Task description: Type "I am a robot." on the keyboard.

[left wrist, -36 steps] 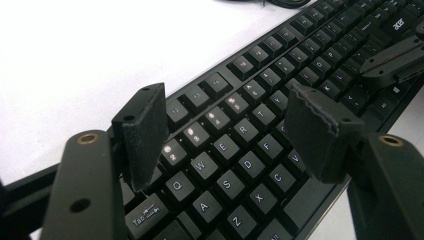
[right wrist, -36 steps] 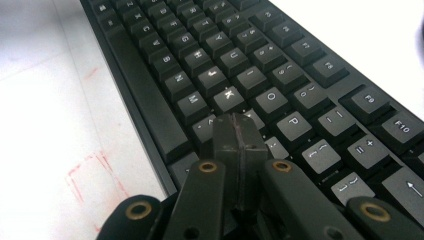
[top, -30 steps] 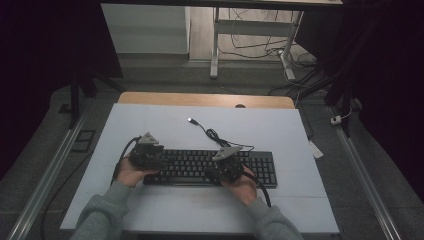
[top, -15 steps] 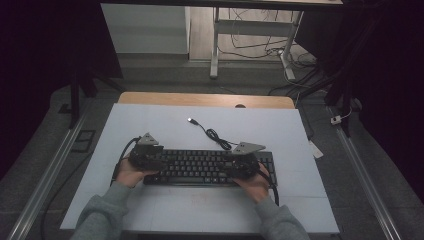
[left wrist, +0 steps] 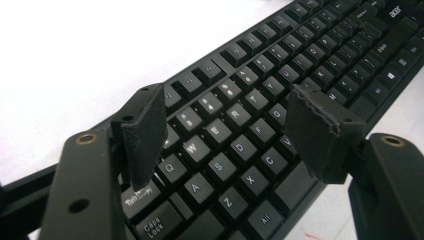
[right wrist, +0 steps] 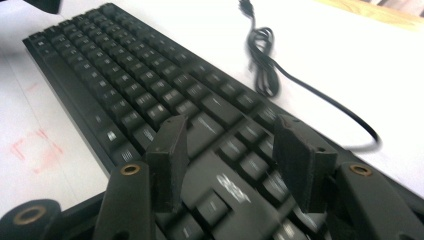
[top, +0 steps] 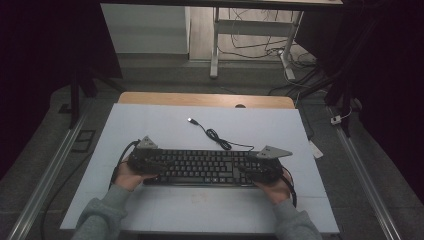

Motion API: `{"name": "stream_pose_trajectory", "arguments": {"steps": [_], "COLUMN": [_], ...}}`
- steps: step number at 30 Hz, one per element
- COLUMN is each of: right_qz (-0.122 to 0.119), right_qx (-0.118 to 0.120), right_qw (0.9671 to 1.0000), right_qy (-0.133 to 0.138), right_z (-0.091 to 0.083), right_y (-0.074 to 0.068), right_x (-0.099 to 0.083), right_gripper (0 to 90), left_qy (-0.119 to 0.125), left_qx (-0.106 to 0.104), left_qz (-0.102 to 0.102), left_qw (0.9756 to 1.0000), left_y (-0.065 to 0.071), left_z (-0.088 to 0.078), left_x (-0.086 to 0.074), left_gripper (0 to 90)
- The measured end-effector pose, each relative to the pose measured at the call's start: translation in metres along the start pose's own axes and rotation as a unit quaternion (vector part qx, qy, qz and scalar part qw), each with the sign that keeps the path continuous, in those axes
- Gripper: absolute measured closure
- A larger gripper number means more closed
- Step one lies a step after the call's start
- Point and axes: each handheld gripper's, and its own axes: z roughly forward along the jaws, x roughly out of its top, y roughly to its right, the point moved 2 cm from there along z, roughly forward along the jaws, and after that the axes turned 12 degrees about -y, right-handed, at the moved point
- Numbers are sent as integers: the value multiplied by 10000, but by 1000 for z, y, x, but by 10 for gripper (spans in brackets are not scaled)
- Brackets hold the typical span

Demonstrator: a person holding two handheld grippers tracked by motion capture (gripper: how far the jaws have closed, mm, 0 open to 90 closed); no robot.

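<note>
A black keyboard lies across the white table top, and its cable runs back to a loose USB plug. My left gripper hovers over the keyboard's left end. In the left gripper view its jaws stand open above the letter keys, pressing on nothing. My right gripper is over the keyboard's right end. Its jaws have just been opening and stand apart above the keys, with nothing gripped between them. The coiled cable lies beyond.
The white sheet covers a wooden table whose far edge shows at the back. Faint red marks sit on the sheet in front of the keyboard. Metal rails run along the floor on both sides.
My right gripper has slid to the right along the keyboard to its right end, and its jaws went from shut to open. The left gripper has stayed in place.
</note>
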Motion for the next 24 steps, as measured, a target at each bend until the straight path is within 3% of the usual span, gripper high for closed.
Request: {"name": "stream_pose_trajectory", "arguments": {"steps": [9,16,24], "right_qz": [184,286,239], "right_qx": [-281,-357,-405], "right_qw": [9993,9990,9989], "right_qy": [-133,-13,-63], "right_z": [-25,-52,-62], "right_y": [18,22,24], "right_x": [-36,-64,-77], "right_gripper": [475,468,462], "left_qy": [51,102,151], "left_qx": [-20,-25,30], "left_qz": [-158,-161,-180], "left_qw": [9999,9998,9997], "left_y": [8,17,18], "left_z": [-8,-13,-18], "left_x": [-26,-42,-51], "left_gripper": [326,326,326]}}
